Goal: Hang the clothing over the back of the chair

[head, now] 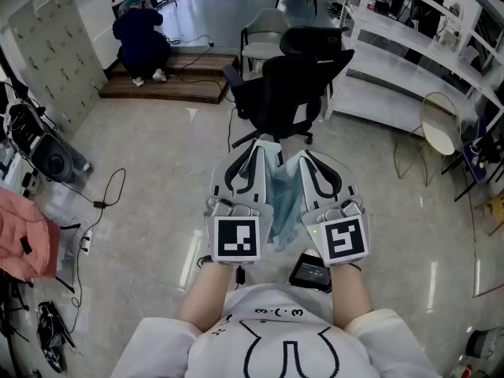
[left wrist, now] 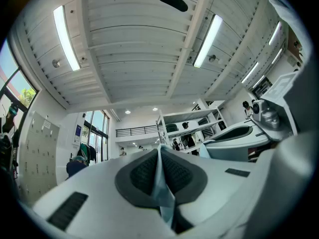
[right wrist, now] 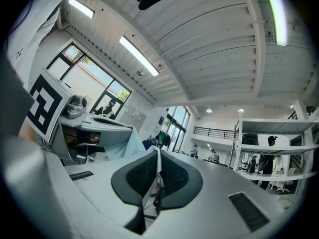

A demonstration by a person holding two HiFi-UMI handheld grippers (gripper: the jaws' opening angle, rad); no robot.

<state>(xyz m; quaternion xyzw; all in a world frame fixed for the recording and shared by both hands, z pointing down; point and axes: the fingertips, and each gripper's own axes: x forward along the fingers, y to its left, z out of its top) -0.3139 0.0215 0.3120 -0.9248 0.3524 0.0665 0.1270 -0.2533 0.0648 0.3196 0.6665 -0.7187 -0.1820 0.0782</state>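
A pale blue garment [head: 285, 199] hangs between my two grippers, held up in front of me. My left gripper [head: 254, 150] is shut on one edge of it; in the left gripper view a strip of the blue cloth [left wrist: 162, 183] is pinched between the dark pads. My right gripper [head: 303, 157] is shut on the other edge, with a thin fold of cloth [right wrist: 155, 169] between its pads. A black office chair [head: 287, 93] stands just beyond the grippers, its backrest [head: 303, 81] facing me.
A second chair [head: 264, 34] stands behind the black one. White shelving [head: 409, 61] runs along the right. A person in dark blue [head: 140, 42] crouches on a wooden platform [head: 169, 77] at the back left. Cables [head: 110, 199] lie on the floor at left, a pink garment [head: 27, 239] nearby.
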